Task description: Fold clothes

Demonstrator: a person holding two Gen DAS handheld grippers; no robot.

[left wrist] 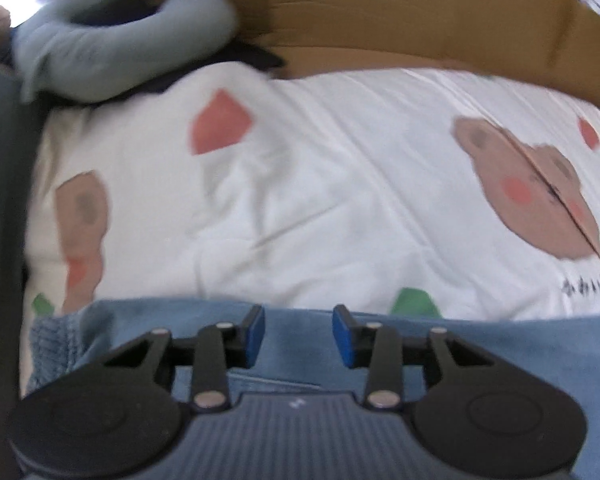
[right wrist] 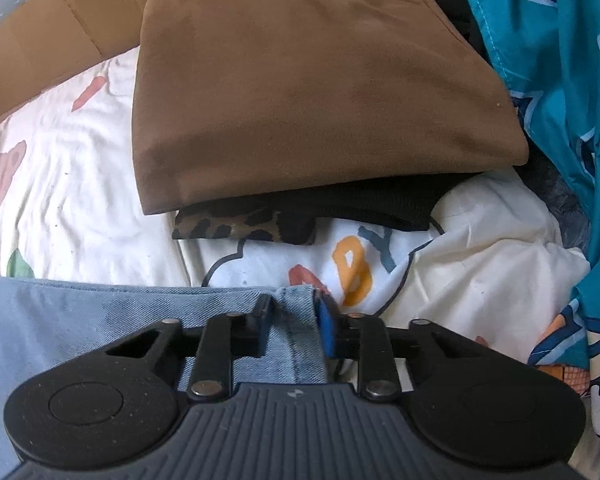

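Right claw pinching the jeans' edge, left claw spread empty above them; 1 folded stack ahead, jeans still unfolded

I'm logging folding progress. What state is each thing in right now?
Jeans: spread flat, one edge pinched.
Right hand-held gripper: shut on jeans.
Left hand-held gripper: open over the denim, holding nothing.
Brown garment: folded, top of a stack.
Black garment: folded beneath it.
Grey top: crumpled, unfolded.
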